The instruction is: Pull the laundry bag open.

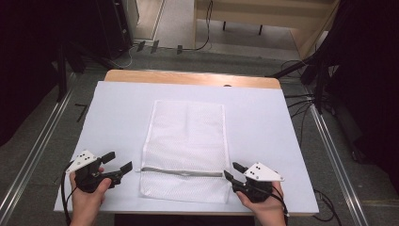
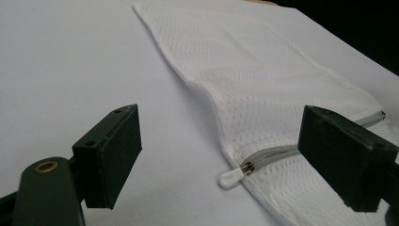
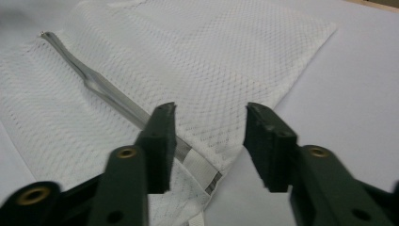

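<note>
Lying flat mid-table [image 1: 117,103], the white mesh bag [image 1: 186,136] is light, limp and apt to bunch. The left gripper [image 1: 120,165] and right gripper [image 1: 230,172] flank its zipper [image 1: 181,172], jaws apart and empty. Grip the small pull tab [image 2: 230,177], not the mesh.

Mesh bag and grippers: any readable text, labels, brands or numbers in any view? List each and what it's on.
None readable.
Mesh bag: no label or print visible; zipper and its white pull tab are blank.
Left gripper and right gripper: grey plates carry only dark dots, no writing.
Table cover: plain.
</note>
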The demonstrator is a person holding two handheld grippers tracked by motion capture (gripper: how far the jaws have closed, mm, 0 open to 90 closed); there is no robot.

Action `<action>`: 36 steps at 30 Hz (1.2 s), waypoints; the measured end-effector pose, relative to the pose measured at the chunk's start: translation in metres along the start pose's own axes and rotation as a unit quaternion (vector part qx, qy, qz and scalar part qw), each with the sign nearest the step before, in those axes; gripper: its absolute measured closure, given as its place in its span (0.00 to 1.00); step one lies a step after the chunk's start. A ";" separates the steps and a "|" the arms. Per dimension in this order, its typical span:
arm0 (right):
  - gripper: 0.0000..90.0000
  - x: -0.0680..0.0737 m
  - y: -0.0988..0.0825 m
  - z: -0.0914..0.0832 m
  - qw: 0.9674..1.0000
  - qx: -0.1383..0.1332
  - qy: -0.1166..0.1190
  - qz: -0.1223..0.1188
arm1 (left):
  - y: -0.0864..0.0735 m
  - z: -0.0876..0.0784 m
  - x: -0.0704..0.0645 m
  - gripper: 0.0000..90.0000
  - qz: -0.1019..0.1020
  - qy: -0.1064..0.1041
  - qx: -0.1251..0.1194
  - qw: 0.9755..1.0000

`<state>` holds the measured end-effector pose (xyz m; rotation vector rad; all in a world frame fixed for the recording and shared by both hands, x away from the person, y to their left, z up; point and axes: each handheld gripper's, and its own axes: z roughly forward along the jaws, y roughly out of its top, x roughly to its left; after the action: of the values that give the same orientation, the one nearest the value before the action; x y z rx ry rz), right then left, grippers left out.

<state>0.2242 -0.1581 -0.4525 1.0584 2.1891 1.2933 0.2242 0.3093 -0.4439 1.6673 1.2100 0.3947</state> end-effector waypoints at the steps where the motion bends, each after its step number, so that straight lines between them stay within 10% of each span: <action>1: 0.54 0.000 0.000 0.000 1.000 -0.001 0.000 0.003 | 0.000 -0.001 0.000 0.16 -0.004 0.003 -0.006 1.000; 36: 0.23 -0.095 -0.020 -0.032 0.989 -0.028 -0.099 0.106 | 0.001 -0.014 0.020 0.13 0.012 0.029 -0.025 0.999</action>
<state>0.2563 -0.2551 -0.4586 1.3638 1.9245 1.2682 0.2237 0.3335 -0.4423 1.6387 1.2146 0.4871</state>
